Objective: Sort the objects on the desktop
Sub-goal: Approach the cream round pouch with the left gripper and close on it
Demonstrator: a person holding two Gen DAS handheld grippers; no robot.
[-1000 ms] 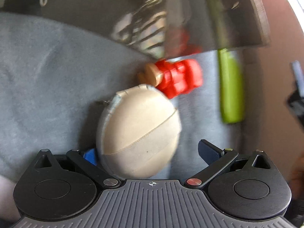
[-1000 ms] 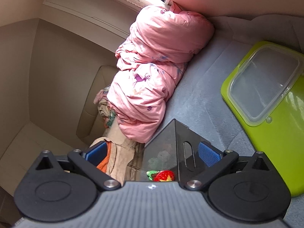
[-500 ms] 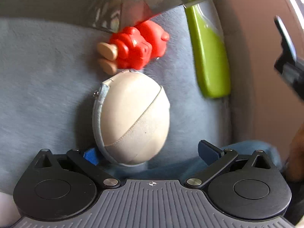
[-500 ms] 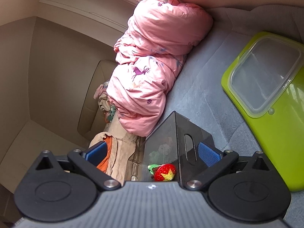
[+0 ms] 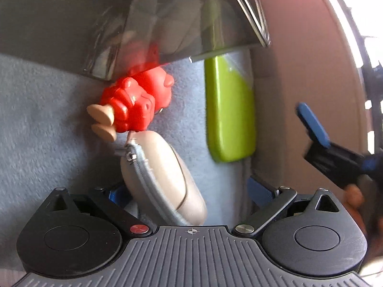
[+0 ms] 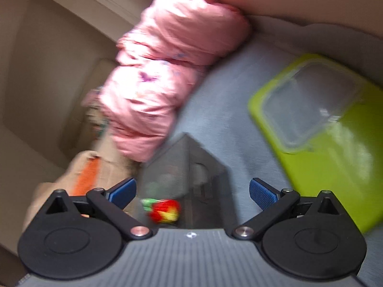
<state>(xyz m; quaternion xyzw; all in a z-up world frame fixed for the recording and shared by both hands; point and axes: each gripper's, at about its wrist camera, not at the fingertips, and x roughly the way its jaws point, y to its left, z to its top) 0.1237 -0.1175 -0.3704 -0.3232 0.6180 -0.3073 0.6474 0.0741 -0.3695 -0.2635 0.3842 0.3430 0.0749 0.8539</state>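
The left tongs [image 5: 189,189] are wide open. A beige pouch [image 5: 165,179] lies between the tips, tipped up on its edge with the zip showing. It leans by the left tip, and I cannot tell if the tip touches it. At 12 o'clock from the pouch, touching it, lies a red toy [image 5: 136,102] with two tan feet. The toy's top end is under the edge of a dark box [image 5: 95,24]. At 2 o'clock is a green tray [image 5: 227,114]. All of it sits on a grey cloth [image 5: 43,119].

The right tongs [image 6: 191,191] are wide open too, and hold nothing. Under them is the dark box [image 6: 203,167], with a red and yellow toy [image 6: 165,210] inside. A pink blanket [image 6: 167,71] is at 11 o'clock. The green tray [image 6: 335,167] with a clear lid [image 6: 311,110] is at 2 o'clock. This view is blurry.
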